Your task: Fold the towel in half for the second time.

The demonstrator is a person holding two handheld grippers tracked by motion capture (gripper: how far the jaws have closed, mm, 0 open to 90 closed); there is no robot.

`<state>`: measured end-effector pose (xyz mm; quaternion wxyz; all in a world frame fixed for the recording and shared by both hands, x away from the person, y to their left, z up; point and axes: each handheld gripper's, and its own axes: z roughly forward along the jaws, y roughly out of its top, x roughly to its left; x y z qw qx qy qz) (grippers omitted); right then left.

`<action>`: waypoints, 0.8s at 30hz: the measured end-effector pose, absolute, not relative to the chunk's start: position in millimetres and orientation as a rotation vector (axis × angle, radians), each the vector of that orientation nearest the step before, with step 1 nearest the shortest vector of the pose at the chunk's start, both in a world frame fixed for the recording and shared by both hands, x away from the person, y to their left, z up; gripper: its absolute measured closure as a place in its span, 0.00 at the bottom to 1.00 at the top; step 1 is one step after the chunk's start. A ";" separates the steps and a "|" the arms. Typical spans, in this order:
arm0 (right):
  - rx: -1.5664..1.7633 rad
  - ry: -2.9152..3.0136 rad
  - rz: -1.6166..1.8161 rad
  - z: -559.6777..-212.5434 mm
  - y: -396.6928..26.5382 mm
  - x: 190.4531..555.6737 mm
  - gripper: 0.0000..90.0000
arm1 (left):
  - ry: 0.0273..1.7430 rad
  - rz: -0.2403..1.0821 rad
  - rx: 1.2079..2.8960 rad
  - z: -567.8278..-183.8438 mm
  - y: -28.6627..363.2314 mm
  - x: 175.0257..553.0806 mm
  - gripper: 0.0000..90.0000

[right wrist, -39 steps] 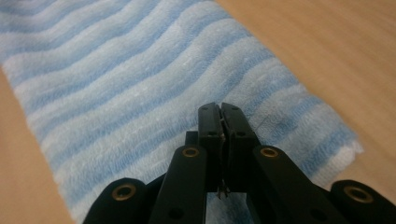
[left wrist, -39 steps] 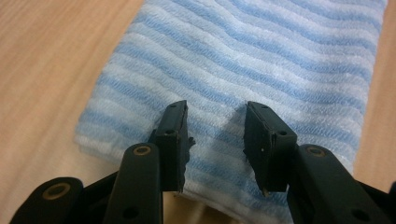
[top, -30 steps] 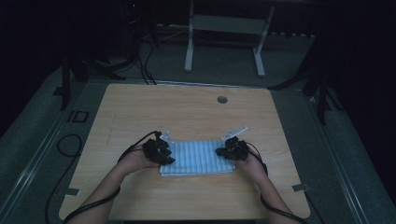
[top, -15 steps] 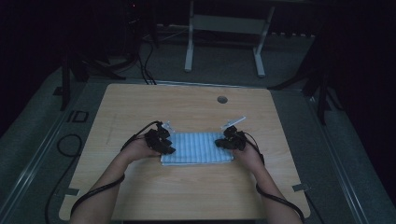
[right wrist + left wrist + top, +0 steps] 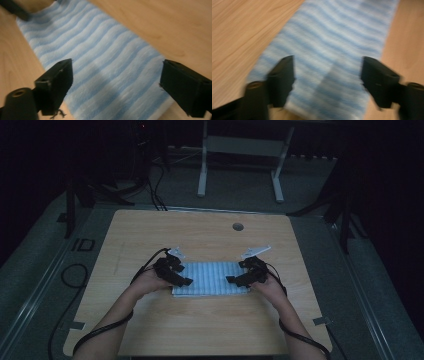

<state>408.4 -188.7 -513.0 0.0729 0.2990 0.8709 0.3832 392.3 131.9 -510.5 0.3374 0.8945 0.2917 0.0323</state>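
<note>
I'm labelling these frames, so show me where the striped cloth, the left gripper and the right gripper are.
striped cloth [image 5: 212,277]: high view, middle of its folded top.
left gripper [image 5: 186,281]: high view, between its jaw tips at the cloth's left edge.
right gripper [image 5: 231,279]: high view, between its jaw tips at the cloth's right edge.

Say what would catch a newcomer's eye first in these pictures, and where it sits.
A blue-and-white striped cloth lies flat, folded into a band, near the middle of a wooden table in a dark room. At its ends sit the left gripper and the right gripper, each in a hand. Their jaws have just been opening and now stand apart over the cloth without pinching it.
</note>
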 end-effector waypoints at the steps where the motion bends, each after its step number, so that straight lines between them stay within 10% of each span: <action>1: 0.869 2.611 1.154 -512.9 -189.2 406.9 0.12 | 0.772 0.097 2.318 -510.9 132.6 392.0 0.23; 24: 0.853 2.448 1.169 -518.5 -229.8 386.9 0.12 | 0.881 0.304 2.181 -522.5 185.7 350.4 0.12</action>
